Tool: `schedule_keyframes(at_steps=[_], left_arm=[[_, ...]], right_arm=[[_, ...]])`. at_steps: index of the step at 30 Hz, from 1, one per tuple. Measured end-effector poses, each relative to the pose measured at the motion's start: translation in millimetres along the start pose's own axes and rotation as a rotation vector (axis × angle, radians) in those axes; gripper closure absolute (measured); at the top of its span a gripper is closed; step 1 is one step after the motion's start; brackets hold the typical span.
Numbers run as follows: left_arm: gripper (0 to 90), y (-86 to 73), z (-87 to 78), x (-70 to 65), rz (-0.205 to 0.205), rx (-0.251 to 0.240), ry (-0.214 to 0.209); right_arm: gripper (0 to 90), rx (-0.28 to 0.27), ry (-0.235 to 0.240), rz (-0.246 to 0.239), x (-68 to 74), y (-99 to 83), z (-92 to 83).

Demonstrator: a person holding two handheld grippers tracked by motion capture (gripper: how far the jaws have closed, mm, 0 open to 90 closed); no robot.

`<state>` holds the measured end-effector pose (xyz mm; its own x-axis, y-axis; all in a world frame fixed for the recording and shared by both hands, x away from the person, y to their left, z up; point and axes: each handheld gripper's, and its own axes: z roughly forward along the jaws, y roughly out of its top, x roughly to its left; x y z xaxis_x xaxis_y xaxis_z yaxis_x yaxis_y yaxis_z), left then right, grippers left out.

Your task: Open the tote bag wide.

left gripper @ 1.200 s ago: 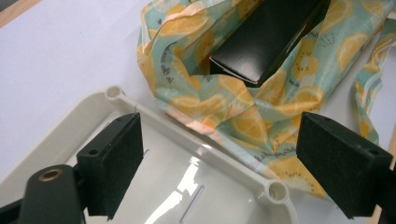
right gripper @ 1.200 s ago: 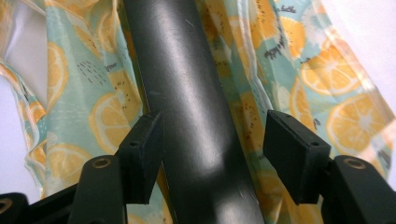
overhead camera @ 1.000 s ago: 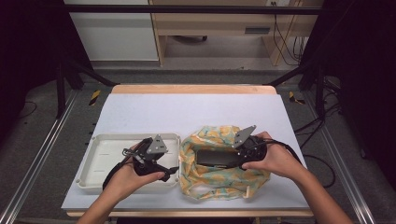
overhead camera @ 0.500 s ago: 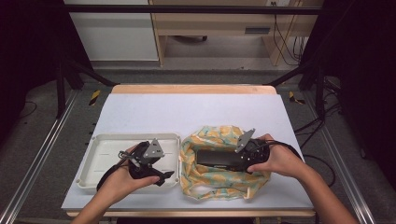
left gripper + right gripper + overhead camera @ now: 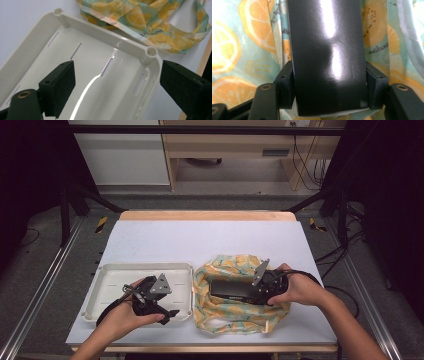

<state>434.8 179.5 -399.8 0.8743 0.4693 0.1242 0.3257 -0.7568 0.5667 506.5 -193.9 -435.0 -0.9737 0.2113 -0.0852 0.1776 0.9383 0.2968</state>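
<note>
A glossy black box [image 5: 324, 37] lies flat inside a lemon-print cloth bag [image 5: 225, 320] at the table's front right. My right gripper [image 5: 250, 292] comes in from the right and is shut on the box's near end. Its jaws have just been closing, and the pads [image 5: 284, 85] press both sides of the box [image 5: 231, 290]. My left gripper [image 5: 162, 302] hovers open over the right end of an empty white tray [image 5: 107, 270]. In the left gripper view the jaws [image 5: 117, 85] straddle the tray's corner [image 5: 105, 32] with nothing between them.
The bag [image 5: 155, 22] lies bunched just right of the tray, almost touching it. The table's wooden front edge [image 5: 200, 349] runs close behind both hands. White table surface [image 5: 210, 240] stretches behind the tray and bag.
My right gripper has sunk slightly with the black box, deeper into the bag. The left hand has drifted a little toward the front edge of the tray.
</note>
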Motion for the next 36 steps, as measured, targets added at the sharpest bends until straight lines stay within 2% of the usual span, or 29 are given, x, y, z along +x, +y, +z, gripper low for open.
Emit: schedule_keyframes(at_steps=[5, 6, 13, 15, 19, 25, 27, 29, 30, 32, 34, 36], left_arm=[[12.9, -0.1, 0.8, -2.2, 0.012, 0.01, -0.002], [12.9, 0.2, 1.0, -2.8, 0.015, 0.014, -0.003], [12.9, 2.3, 1.2, -3.6, 0.027, 0.029, -0.007], [12.8, 4.1, -1.0, -2.4, 0.042, 0.042, -0.002], [12.8, 6.1, -3.4, -1.6, 0.044, 0.041, 0.003], [12.8, 20.0, -7.4, 0.6, 0.092, 0.068, -0.009], [12.9, 23.6, -7.4, 0.9, 0.096, 0.064, -0.013], [13.0, 36.9, -8.6, 2.7, 0.138, 0.077, -0.029], [13.1, 36.9, -8.6, 2.7, 0.138, 0.077, -0.029], [13.0, 46.8, -8.5, 3.3, 0.164, 0.09, -0.043], [12.5, 61.7, -7.9, 3.4, 0.217, 0.114, -0.059], [12.5, 66.7, -7.6, 3.6, 0.229, 0.123, -0.067]], right_arm=[[42.0, 0.0, 0.0, -0.004, 1.2, -2.7, -2.9], [42.5, -0.002, -0.004, -0.019, 1.8, -3.4, -3.5], [43.0, -0.024, -0.012, -0.043, 4.7, -2.9, -6.7], [43.1, -0.047, -0.027, -0.047, 6.6, -3.2, -10.6], [43.1, -0.106, -0.047, -0.036, 7.9, -4.5, -21.1], [43.1, -0.124, -0.072, -0.054, 13.8, -5.7, -36.9], [43.1, -0.126, -0.079, -0.062, 16.2, -3.8, -43.2], [43.1, -0.124, -0.087, -0.073, 18.0, -1.1, -49.5], [43.1, -0.125, -0.09, -0.072, 19.0, 0.5, -52.3], [43.1, -0.118, -0.092, -0.079, 19.4, 2.1, -55.7], [43.1, -0.114, -0.096, -0.092, 20.7, 7.0, -64.8], [43.1, -0.109, -0.098, -0.104, 21.6, 10.5, -70.3]])
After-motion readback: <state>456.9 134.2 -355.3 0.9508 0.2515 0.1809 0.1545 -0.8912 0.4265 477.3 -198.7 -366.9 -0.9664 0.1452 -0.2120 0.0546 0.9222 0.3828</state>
